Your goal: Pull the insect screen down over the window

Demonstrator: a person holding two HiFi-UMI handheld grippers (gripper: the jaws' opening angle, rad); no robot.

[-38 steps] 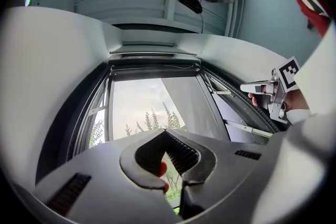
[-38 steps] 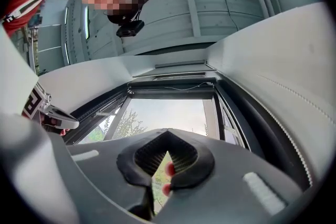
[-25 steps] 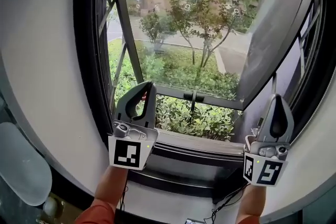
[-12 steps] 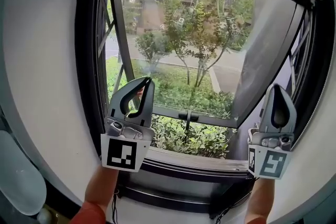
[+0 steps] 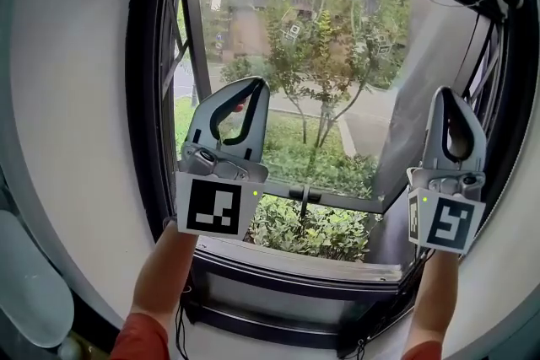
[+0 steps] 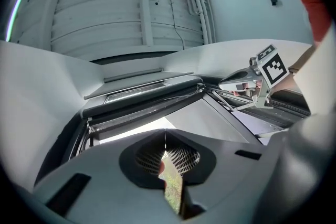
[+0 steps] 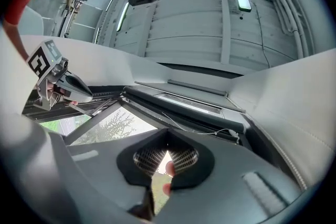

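The window sill (image 5: 321, 260) is a pale ledge running along the bottom of the dark window frame (image 5: 143, 97), which is set in a light wall (image 5: 67, 97). Dark stepped rails follow the sill's curve just below it. A thin black cable (image 5: 363, 341) hangs under its right end. Above the sill, the open sash's bottom rail (image 5: 350, 201) carries 1 dark handle (image 5: 305, 195).

The black window frame (image 5: 142, 114) looks like smooth, semi-gloss metal, set in a matt, pale wall (image 5: 67, 80). Matt grey plastic shells cover the left gripper (image 5: 250, 83) and right gripper (image 5: 452, 93); the jaws' pads (image 6: 185, 157) carry a fine mesh-like texture. Overhead, the ceiling (image 6: 105, 13) is pale, ribbed panelling.
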